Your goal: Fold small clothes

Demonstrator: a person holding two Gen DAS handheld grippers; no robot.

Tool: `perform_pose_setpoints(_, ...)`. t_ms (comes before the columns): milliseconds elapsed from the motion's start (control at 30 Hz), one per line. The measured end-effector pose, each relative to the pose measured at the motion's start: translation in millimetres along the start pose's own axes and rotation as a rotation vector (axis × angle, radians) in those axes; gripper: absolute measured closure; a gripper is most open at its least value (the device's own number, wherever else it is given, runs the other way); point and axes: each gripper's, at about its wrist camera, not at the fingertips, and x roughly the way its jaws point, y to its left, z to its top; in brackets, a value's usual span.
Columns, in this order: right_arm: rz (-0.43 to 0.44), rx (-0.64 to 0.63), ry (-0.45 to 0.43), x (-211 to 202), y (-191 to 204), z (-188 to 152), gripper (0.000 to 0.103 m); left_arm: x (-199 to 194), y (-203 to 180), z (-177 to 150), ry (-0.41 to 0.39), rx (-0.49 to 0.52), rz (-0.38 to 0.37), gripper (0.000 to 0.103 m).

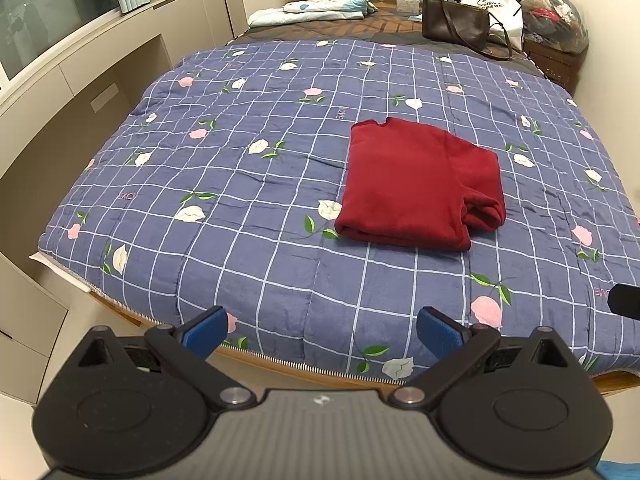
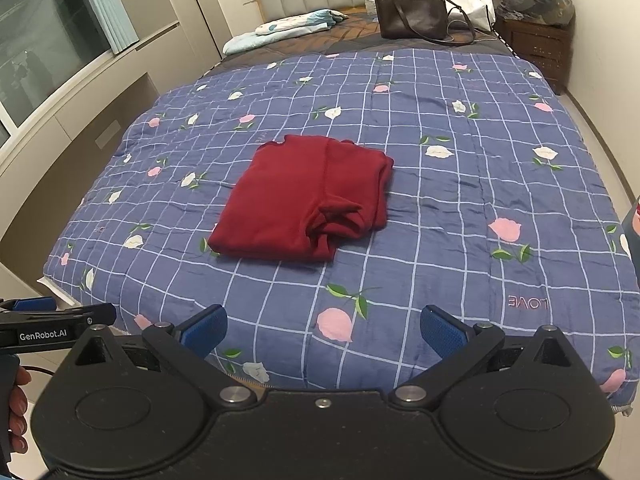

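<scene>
Quilt: broad bare margins; foot edge beneath both grippers. Folded red garment, possibly a sweater: mid-quilt, well ahead of left gripper and right gripper, fingers spread, empty.

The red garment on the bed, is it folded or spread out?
Folded. The red garment lies as a compact rectangle on the quilt, with layered edges at its near corner. Neither gripper touches it.

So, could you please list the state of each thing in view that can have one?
Dark red knit garment: folded, lying flat on the quilt.
Blue checked floral quilt: spread over the bed.
Brown leather handbag: upright by the headboard.
Left gripper: open, empty.
Right gripper: open, empty.
</scene>
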Motion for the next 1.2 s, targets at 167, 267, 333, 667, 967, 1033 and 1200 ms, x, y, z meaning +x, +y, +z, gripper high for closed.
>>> perform_pose_setpoints(167, 0.001, 0.0, 0.002, 1, -1, 1, 0.001, 2, -1, 1, 0.005, 0.0, 0.004, 0.001)
perform_pose_setpoints(267, 0.002, 0.0, 0.003, 2, -2, 1, 0.001, 2, -1, 2, 0.007, 0.001, 0.007, 0.001)
perform_pose_setpoints(333, 0.001, 0.0, 0.002, 2, -1, 1, 0.001, 3, -1, 3, 0.008, 0.001, 0.009, 0.001)
perform_pose_setpoints(667, 0.004, 0.005, 0.006, 8, -2, 3, 0.001, 4, -2, 5, 0.009, 0.005, 0.014, 0.001)
perform_pose_setpoints(967, 0.004, 0.012, 0.006, 9, -2, 6, 0.001, 5, -3, 7, 0.009, 0.012, 0.017, 0.001)
perform_pose_setpoints(1033, 0.004, 0.012, 0.005, 9, -2, 6, 0.001, 5, -3, 9, 0.01, 0.015, 0.018, 0.001)
perform_pose_setpoints(1200, 0.0, 0.024, 0.002, 10, -3, 7, 0.001, 6, -4, 11, 0.008, 0.023, 0.016, 0.001)
